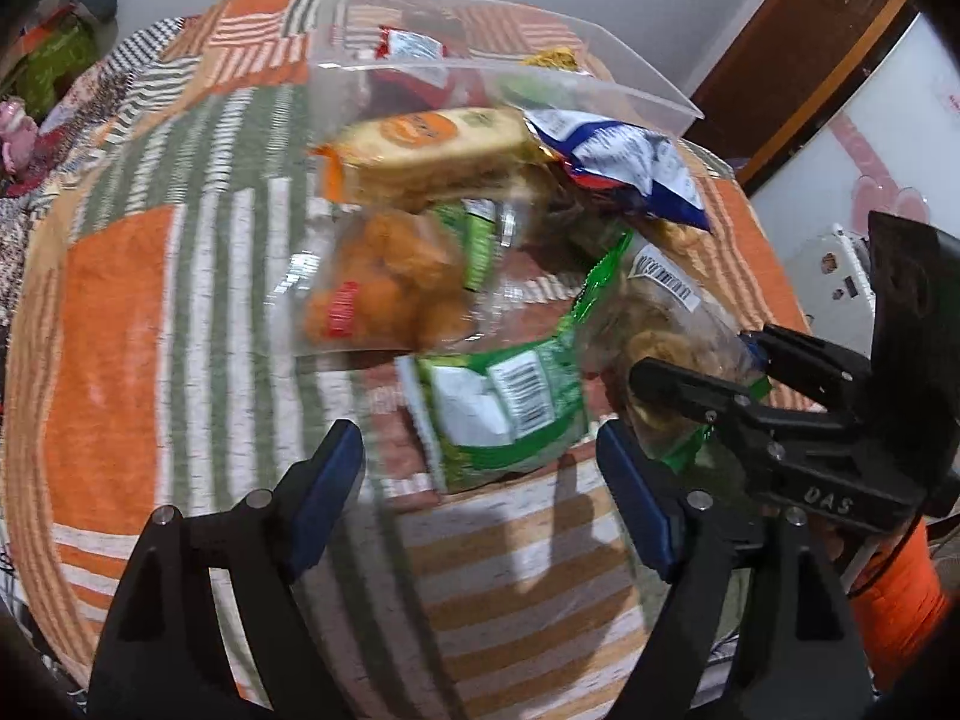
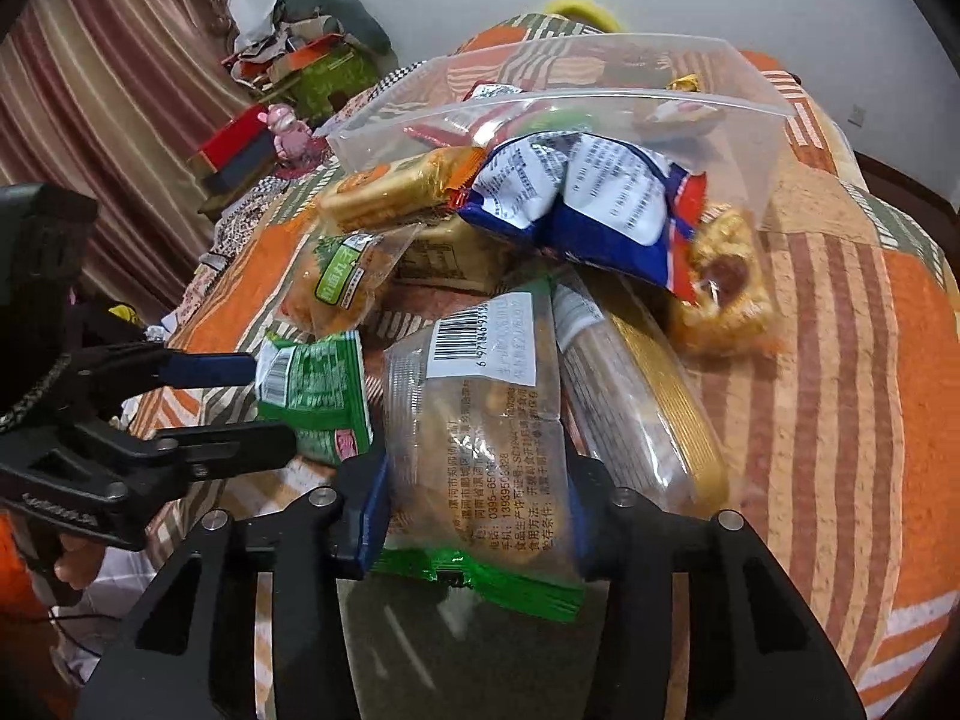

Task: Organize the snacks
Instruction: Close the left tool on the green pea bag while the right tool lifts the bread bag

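Striped orange bedcover [image 2: 840, 360] is carrying heaped snacks; right gripper [image 2: 480, 504] is clamping a clear, green-edged biscuit packet [image 2: 480, 420]; left gripper [image 1: 480, 480] jaws are standing apart.

- Support: bed with patchwork cover [image 2: 840, 360], orange, green and white striped panels.
- Landmark: clear plastic tub [image 2: 750, 138], standing on the cover with packets inside.
- Just in front of the tub: heap of snack packets [image 2: 468, 312] lying on the cover.
- Nearest edge of the heap: small green packet [image 1: 510, 408], flat on the cover.
- Beyond the tub: yellow object [image 2: 579, 3], too small to identify.
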A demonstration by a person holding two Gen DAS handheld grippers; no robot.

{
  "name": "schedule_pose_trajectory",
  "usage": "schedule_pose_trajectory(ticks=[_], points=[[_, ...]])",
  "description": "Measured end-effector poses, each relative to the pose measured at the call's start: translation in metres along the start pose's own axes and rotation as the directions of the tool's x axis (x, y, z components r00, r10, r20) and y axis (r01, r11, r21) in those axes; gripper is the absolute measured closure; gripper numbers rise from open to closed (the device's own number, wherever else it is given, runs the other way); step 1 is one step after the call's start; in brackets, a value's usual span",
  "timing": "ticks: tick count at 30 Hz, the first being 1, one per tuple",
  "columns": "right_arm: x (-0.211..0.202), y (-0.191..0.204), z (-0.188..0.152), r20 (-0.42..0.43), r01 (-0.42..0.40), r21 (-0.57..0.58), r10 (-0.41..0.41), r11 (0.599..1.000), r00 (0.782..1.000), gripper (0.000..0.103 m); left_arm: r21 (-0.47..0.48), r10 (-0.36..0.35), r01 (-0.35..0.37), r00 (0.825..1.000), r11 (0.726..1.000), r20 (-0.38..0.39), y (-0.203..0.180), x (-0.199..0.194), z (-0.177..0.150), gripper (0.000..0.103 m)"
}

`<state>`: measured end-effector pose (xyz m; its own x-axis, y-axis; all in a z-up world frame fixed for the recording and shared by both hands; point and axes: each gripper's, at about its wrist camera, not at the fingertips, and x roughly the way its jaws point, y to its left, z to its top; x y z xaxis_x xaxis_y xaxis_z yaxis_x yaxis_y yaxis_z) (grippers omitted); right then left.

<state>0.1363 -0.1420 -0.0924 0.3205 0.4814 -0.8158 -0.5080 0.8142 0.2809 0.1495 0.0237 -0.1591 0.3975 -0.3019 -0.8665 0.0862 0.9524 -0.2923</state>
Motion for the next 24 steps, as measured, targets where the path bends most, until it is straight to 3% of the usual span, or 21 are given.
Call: schedule_pose_trajectory(ticks=[7, 14, 18, 24], points=[[-0.017, -0.009, -0.007, 0.018, 0.011, 0.011, -0.011, 1.0, 1.0, 0.062, 0.026, 0.037, -0.037, 0.999, 0.999, 0.012, -0.011, 0.019, 0.003, 0.024], [-0.024, -0.01, -0.007, 0.044, 0.03, 0.014, -0.031, 0.999, 0.999, 0.062, 0.042, 0.052, -0.055, 0.997, 0.998, 0.05, -0.019, 0.023, 0.0, 0.048], [-0.027, -0.01, -0.006, 0.056, 0.034, 0.016, -0.035, 0.999, 0.998, 0.062, 0.077, 0.008, -0.011, 0.999, 0.997, 0.049, -0.023, 0.013, -0.003, 0.077], [-0.031, -0.009, -0.004, 0.072, 0.033, 0.02, -0.034, 0.999, 0.997, 0.062, 0.126, 0.051, -0.063, 0.994, 0.99, 0.101, -0.037, -0.003, -0.007, 0.079]])
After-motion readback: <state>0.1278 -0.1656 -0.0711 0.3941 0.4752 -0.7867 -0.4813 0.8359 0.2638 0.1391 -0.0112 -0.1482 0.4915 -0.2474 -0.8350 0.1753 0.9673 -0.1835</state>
